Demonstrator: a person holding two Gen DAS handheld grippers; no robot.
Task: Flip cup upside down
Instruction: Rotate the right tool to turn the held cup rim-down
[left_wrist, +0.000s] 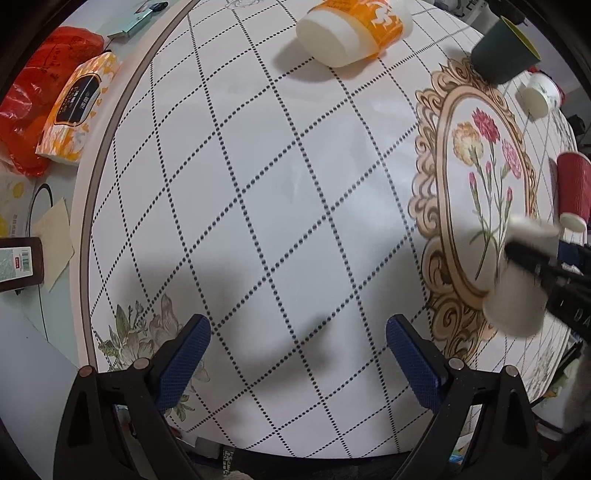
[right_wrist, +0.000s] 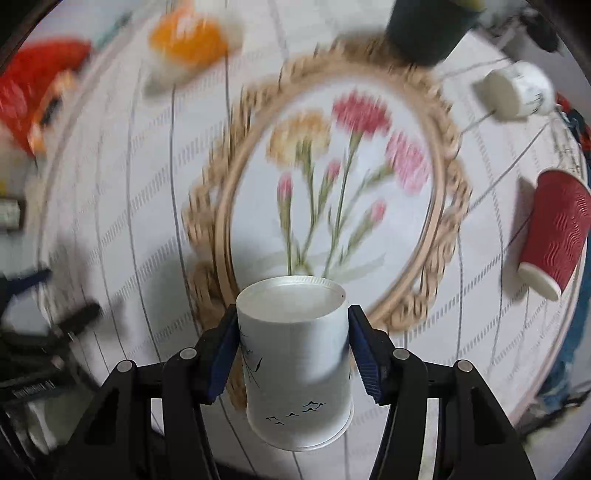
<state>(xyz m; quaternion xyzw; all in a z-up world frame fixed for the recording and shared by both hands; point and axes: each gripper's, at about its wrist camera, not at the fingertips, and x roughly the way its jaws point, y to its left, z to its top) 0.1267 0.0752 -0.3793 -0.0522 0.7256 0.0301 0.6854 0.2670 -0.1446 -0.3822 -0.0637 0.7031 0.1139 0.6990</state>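
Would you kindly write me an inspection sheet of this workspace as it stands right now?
Surface: round table with dotted-diamond cloth and a framed flower print.
Job's things: white cup with bird marks, clamped in the right gripper, closed base toward the camera.
Clutter: orange cup, dark green cup, small white cup, red cup, all apparently on their sides.
Grippers: left gripper open, empty, over the table; right shut on the cup.
Cables: black loop beside the table.
Surroundings: tissue pack, red bag.
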